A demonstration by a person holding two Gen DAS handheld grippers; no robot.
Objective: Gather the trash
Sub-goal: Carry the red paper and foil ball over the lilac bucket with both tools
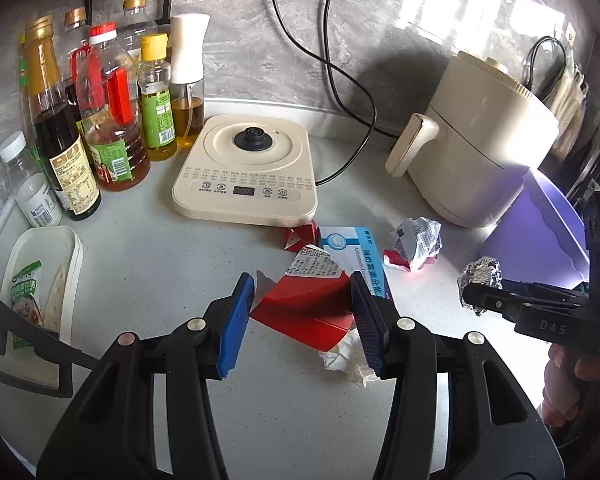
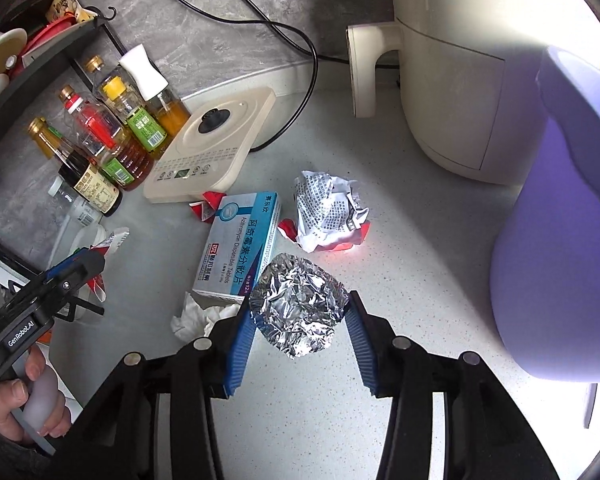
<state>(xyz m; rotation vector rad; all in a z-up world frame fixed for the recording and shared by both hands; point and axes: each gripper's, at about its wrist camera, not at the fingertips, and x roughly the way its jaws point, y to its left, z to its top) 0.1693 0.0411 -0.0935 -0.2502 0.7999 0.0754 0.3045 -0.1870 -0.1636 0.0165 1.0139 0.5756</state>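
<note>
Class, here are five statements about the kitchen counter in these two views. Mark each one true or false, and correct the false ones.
1. The right gripper holds a ball of foil. True.
2. The left gripper holds a red carton. True.
3. The blue and white medicine box is inside the purple bin. False: it lies on the counter.
4. The base with buttons has a kettle standing on it. False: nothing stands on it.
5. A crumpled white tissue lies on the counter. True.
</note>
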